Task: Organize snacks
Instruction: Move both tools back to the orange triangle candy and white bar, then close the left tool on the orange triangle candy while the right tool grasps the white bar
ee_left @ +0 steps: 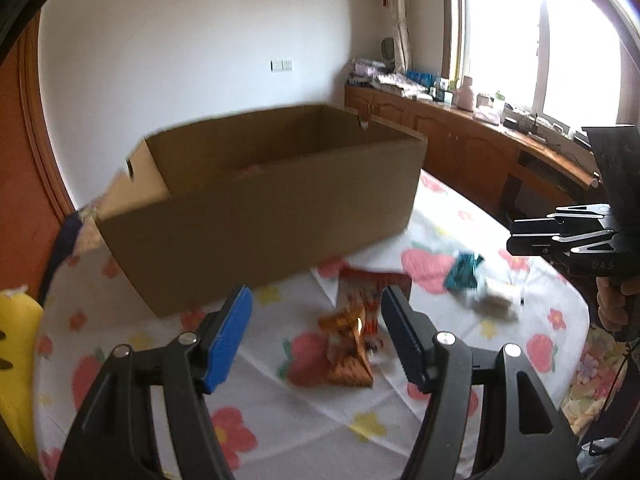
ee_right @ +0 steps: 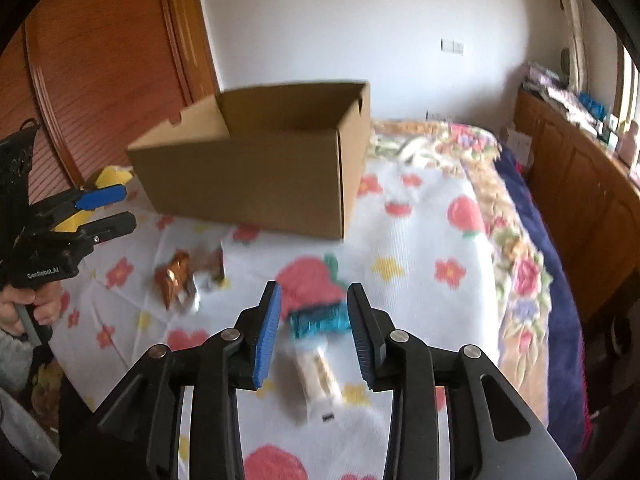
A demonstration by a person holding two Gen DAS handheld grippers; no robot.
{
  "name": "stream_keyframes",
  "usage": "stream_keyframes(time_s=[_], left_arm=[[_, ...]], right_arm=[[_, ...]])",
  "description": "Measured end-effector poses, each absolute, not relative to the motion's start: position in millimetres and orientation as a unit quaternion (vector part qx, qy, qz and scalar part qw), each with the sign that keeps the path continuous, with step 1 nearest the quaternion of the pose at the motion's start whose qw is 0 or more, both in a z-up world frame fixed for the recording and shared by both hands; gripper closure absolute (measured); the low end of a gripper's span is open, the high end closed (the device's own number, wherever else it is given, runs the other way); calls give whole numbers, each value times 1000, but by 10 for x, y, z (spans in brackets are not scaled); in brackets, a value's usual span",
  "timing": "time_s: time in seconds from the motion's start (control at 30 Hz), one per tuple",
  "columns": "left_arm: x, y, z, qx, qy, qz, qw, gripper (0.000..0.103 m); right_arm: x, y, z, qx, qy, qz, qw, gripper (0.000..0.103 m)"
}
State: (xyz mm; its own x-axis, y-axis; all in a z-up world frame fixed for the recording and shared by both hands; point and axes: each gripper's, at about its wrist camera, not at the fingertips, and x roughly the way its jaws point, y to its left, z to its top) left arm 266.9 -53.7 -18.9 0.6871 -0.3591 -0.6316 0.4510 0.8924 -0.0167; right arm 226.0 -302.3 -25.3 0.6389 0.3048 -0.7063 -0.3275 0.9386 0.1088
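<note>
Meanwhile both ribbed-padded hand-held grippers hang released over crinkly wrappers beside a cardboard box.

I am in a room of a home, most likely a bedroom. A floral cloth covers the soft surface under my tongs, with a patterned blanket along its edge. Low wooden cabinets run beneath a bright window, their top crowded with household clutter. A wooden door and a white wall with a switch plate close it in.
</note>
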Motion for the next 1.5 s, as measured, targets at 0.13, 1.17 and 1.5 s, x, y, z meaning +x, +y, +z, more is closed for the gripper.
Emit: stream_keyframes(time_s=[0.13,1.17,1.5], left_arm=[[2639,-593,-390,73,351,-224,906,36],[2804,-808,-699,88,397,-224,886,40],[2832,-837,-747,90,411,-222,880,69]], right_arm=[[2225,-3021,-436,-15,404,178,897,69],[2226,-2861,-902,-70,420,193,884,66],[2231,-2890,-903,-63,420,195,884,66]])
